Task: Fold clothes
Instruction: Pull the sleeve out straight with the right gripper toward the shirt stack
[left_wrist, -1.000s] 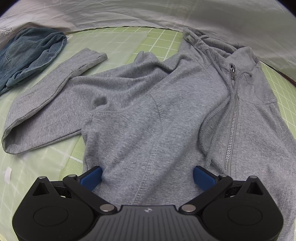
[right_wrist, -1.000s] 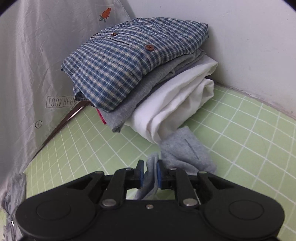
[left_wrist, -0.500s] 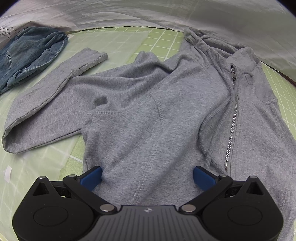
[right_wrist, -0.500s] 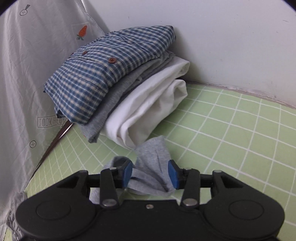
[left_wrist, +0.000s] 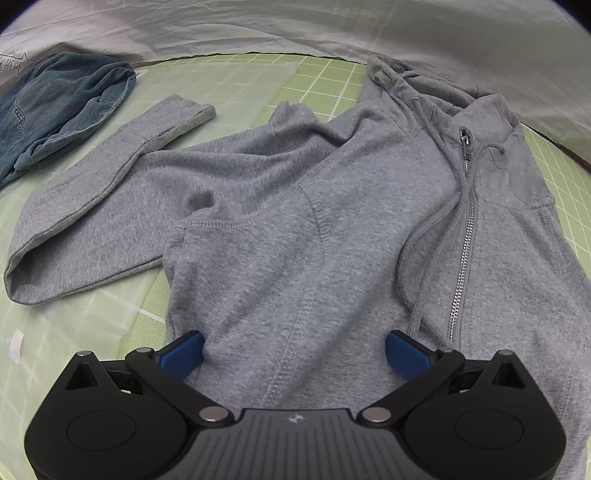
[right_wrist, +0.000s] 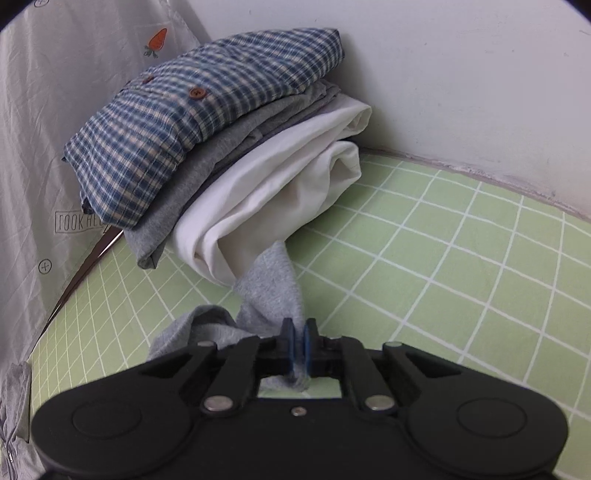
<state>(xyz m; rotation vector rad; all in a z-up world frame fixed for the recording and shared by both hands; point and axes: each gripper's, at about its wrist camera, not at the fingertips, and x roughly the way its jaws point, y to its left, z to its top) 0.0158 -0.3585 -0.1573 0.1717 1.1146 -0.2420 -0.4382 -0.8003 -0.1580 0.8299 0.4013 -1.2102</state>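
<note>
Hoodie: a grey zip hoodie (left_wrist: 295, 221) lies spread front-up on the green grid mat (left_wrist: 332, 77), filling the middle of the left wrist view; its zipper (left_wrist: 463, 236) runs from about 1 o'clock down toward 5 o'clock, and it lies just as it did a second ago.
Left-hand sleeve: one sleeve (left_wrist: 92, 192) stretches out toward 9 o'clock, its cuff folded back up toward 11 o'clock, unchanged.
Other sleeve end: in the right wrist view a grey sleeve end (right_wrist: 271, 291) rises from the mat at 6 o'clock, its tip touching the white garment at the base of the pile.
Right gripper: the right gripper (right_wrist: 298, 341) is pressed together on that grey cloth, blue pads pinching a fold; half a second ago the same jaws stood apart with the cloth loose between them.
Left gripper: the left gripper (left_wrist: 295, 350) is spread wide over the hoodie's lower body, one blue pad at 7 o'clock, the other at 5 o'clock, neither pinching; no shift from before.
Pile: a folded stack (right_wrist: 207, 147) sits at 11 o'clock against the white wall (right_wrist: 461, 74), checked shirt on top, grey in the middle, white underneath; it sits further right in the view than a moment ago.
Denim: a blue denim garment (left_wrist: 55, 107) lies crumpled at 10 o'clock, apart from the sleeve.
</note>
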